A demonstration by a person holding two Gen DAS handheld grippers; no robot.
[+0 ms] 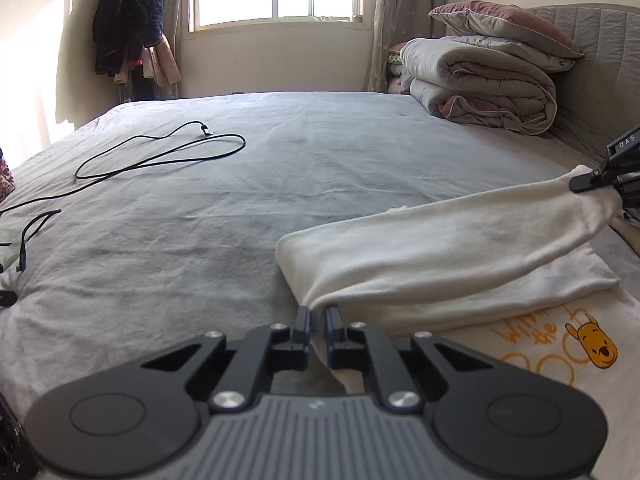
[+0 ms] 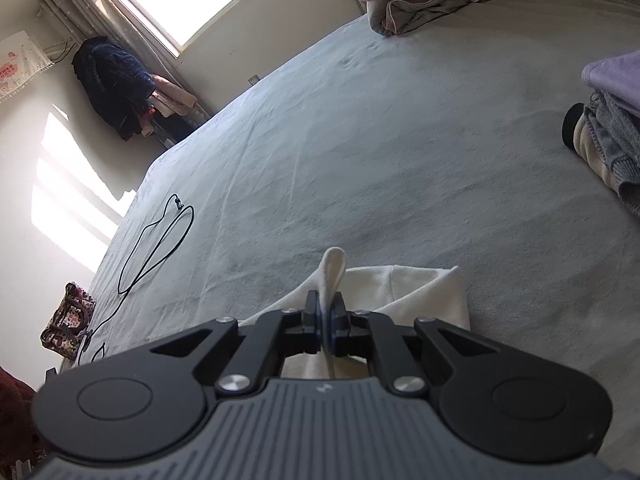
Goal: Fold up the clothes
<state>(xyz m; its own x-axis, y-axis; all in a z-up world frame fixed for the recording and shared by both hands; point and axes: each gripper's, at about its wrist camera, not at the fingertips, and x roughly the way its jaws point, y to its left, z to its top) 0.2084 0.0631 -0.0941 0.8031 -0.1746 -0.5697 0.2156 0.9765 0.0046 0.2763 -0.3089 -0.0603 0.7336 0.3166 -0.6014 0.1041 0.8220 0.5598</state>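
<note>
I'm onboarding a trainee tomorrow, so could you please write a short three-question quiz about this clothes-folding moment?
1. True or false: the left gripper is shut on the cream-white cotton garment with the yellow cartoon bear print.
2. Multiple choice: the looped black cable lies A) on the grey bedsheet, B) on the folded grey-and-pink quilt, C) on the floor.
3. Fill in: the right gripper pinches a fold of the garment that stands ____ between its fingers.

Key: 1 true; 2 A; 3 upright.
</note>
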